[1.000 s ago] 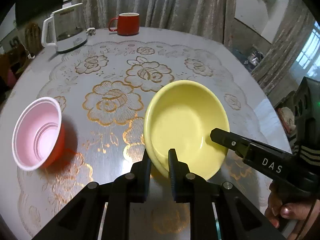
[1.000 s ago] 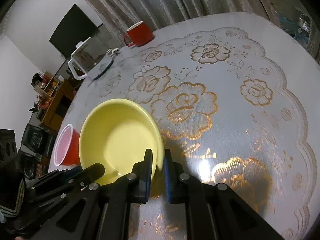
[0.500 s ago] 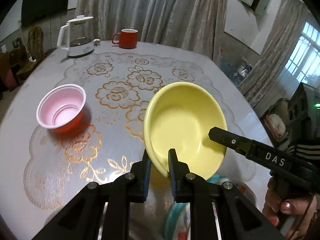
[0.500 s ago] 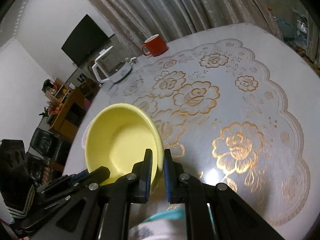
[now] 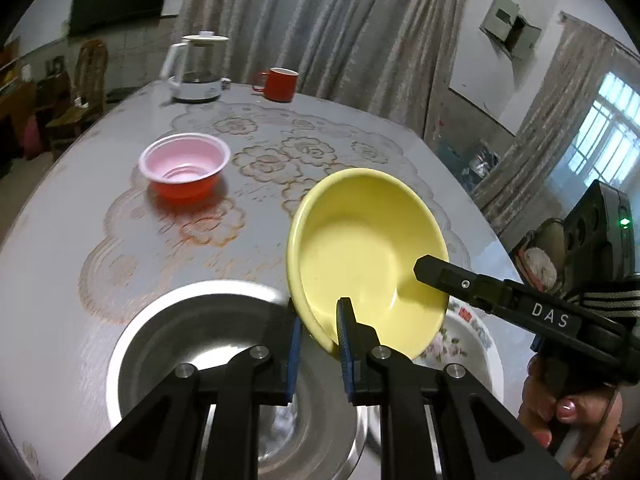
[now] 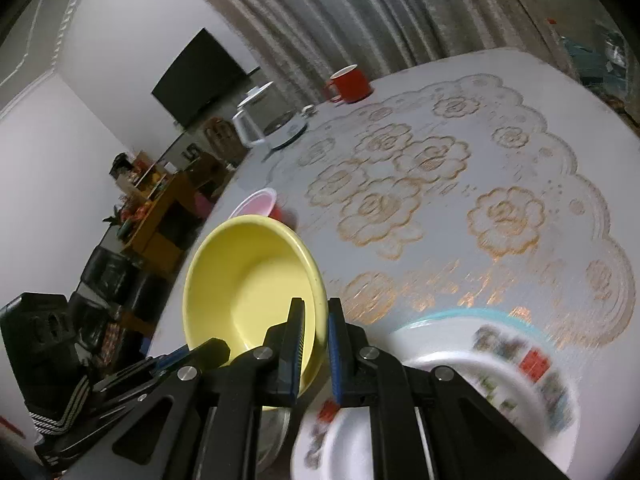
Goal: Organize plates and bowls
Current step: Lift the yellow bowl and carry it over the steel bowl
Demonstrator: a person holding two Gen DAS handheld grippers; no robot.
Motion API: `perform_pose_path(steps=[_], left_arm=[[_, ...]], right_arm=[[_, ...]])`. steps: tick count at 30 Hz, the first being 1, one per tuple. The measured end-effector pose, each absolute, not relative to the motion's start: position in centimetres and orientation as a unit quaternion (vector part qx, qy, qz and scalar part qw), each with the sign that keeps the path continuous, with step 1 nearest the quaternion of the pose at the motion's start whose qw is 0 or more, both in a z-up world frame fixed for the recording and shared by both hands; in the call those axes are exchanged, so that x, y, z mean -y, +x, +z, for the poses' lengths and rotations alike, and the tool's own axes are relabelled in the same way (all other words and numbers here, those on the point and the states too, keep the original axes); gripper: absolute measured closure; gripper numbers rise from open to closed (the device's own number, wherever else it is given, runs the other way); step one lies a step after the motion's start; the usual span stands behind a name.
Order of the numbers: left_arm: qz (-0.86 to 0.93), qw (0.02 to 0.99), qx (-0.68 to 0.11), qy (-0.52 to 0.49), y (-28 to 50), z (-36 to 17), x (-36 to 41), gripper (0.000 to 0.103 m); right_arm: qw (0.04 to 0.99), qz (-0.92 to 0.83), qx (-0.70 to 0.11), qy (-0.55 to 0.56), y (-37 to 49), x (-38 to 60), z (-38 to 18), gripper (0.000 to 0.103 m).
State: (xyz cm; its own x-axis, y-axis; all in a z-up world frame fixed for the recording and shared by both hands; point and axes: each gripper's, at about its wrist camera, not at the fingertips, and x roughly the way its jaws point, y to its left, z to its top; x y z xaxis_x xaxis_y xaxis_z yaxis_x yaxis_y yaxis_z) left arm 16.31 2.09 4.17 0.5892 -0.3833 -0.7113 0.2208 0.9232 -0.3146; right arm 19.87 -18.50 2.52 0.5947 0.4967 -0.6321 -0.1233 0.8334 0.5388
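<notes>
A yellow bowl [image 5: 360, 248] is held in the air above the table by both grippers. My left gripper [image 5: 318, 322] is shut on its near rim. My right gripper [image 6: 316, 320] is shut on the opposite rim of the yellow bowl [image 6: 248, 280]; one of its fingers [image 5: 460, 282] shows inside the bowl in the left wrist view. Below lie a steel bowl [image 5: 168, 328] and a white flowered plate [image 5: 472, 340], which also shows in the right wrist view [image 6: 500, 360]. A pink-lined red bowl [image 5: 184, 172] stands further off on the table.
A round table with a gold-flowered cloth [image 6: 460, 184] carries a red mug [image 5: 280, 84] and a white kettle [image 5: 192, 68] at the far edge. Curtains hang behind. A wooden chair [image 5: 80, 92] stands at the left.
Both grippers have lifted the yellow bowl up and drawn it back toward me. The steel bowl and the flowered plate have come into view beneath it.
</notes>
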Motion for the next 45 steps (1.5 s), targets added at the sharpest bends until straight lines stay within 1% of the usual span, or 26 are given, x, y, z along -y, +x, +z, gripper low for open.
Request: perform_pose_path(steps=[7, 14, 29, 36, 45], left_arm=[[-0.151, 0.888, -0.42, -0.11, 13.2, 3.3, -5.4, 0.086], [-0.136, 0.886, -0.427, -0.12, 11.4, 1.8, -7.2, 0.086], [-0.104, 0.884, -0.445, -0.097, 11.0, -0.4, -8.3, 0.086], [-0.098, 0.881, -0.45, -0.105, 11.0, -1.3, -9.0, 0.086], [-0.101, 0.884, -0.445, -0.103, 10.9, -1.4, -9.0, 0.085]], right_arm=[[0.853, 0.204, -0.427, 0.221, 17.5, 15.5, 2.0, 0.093], [0.845, 0.209, -0.449, 0.202, 16.1, 12.9, 1.0, 0.092], [0.836, 0.19, -0.491, 0.152, 15.3, 9.8, -0.6, 0.09], [0.838, 0.179, -0.5, 0.129, 15.4, 8.5, -1.1, 0.09], [0.833, 0.172, -0.513, 0.116, 15.6, 7.9, -1.6, 0.09]])
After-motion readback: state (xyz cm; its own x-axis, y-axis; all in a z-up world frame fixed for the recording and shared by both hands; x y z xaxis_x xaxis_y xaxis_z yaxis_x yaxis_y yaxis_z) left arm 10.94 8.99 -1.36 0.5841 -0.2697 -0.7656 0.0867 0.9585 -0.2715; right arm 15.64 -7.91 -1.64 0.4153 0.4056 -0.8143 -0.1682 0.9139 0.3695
